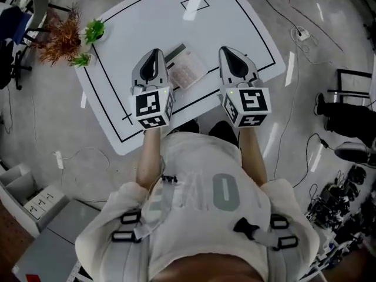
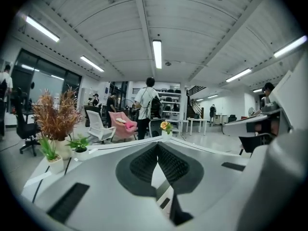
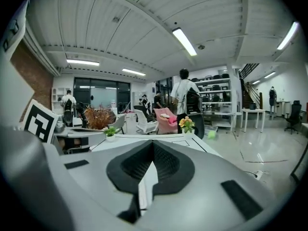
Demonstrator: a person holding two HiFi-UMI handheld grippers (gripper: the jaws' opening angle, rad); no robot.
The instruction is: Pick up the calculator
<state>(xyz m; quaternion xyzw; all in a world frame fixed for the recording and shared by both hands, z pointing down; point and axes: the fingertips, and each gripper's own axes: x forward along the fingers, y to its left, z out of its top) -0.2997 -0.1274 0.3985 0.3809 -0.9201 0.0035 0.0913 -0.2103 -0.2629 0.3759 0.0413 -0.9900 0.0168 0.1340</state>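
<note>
While both jaws meet | calculator (image 1: 185,68) between left gripper (image 1: 155,53), right gripper (image 1: 227,51)

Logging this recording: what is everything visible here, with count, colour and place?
White table with black lines: one, white, in front of the person.
Flat light grey calculator: one, lying on the table between the grippers.
Rust-brown dried plant: one, table's left corner.
Small green potted plants: two, green, beside the dried plant.
Pot with orange flower: one, table's far edge.
Pink chair: one, beyond the table.
Standing person with backpack: one, back turned, beyond the table.
White power strip: one, on the floor left of the table.
Left gripper: one, grey, jaws shut, empty, over the table.
Right gripper: one, grey, jaws shut, empty, over the table.
</note>
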